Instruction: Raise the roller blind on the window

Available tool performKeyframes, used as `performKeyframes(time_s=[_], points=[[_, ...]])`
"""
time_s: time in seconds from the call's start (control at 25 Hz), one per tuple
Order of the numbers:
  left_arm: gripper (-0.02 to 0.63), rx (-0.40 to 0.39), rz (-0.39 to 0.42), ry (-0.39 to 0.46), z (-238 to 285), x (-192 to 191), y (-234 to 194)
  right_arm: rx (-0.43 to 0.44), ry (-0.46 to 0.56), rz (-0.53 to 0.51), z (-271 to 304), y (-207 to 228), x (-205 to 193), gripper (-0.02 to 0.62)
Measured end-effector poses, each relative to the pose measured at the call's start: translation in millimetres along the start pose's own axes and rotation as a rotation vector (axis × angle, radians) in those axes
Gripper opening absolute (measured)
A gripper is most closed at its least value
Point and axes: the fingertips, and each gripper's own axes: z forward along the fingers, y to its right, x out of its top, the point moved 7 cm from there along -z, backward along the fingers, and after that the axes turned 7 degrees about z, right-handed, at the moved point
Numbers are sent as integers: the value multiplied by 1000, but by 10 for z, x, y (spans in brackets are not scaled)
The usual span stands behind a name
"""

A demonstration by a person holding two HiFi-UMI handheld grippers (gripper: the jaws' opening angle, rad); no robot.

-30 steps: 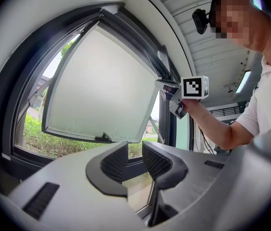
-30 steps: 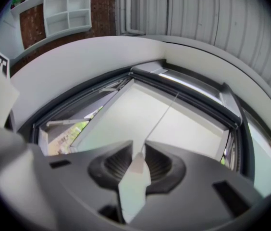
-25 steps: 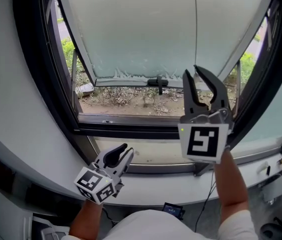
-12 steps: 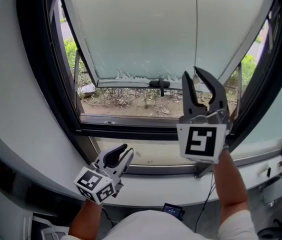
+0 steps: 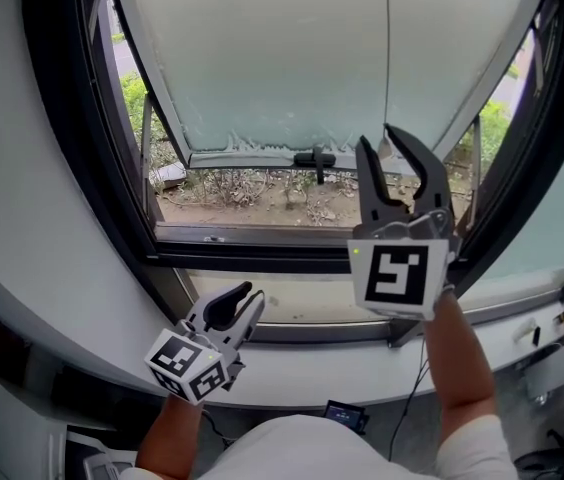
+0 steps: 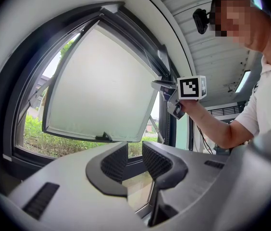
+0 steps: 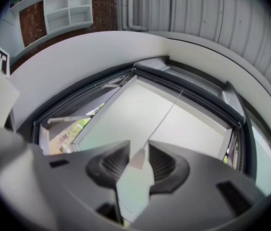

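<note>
Jaws on your left gripper stand apart with nothing between them. It sits low over the pale sill, well away from the work.

Across the middle is the frosted pane of the black-framed, tilted-out window sash. I cannot tell any blind fabric apart from that pane. My guess is that the roller blind sits rolled in the grey band at the window's head, where the thin pale pull cord ends.

Your right gripper is raised to that cord. Its jaws have just been opening, and the small pale bell-shaped pull hangs between the ribbed pads with neither one pressing it, so it is released, not gripped.

Expect the cord to be light and limp, thin enough to slip through the pads. The pull looks hard and smooth. If you need another stroke, pinch the pull's body, or the cord just above it, and draw in line with the cord.
</note>
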Motion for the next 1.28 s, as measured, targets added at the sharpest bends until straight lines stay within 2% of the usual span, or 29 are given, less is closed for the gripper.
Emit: performKeyframes(time_s=[1.28], points=[[109,4,-16,-9,-7,-64,-6,13,-24,-3,1,-75,-97,109]])
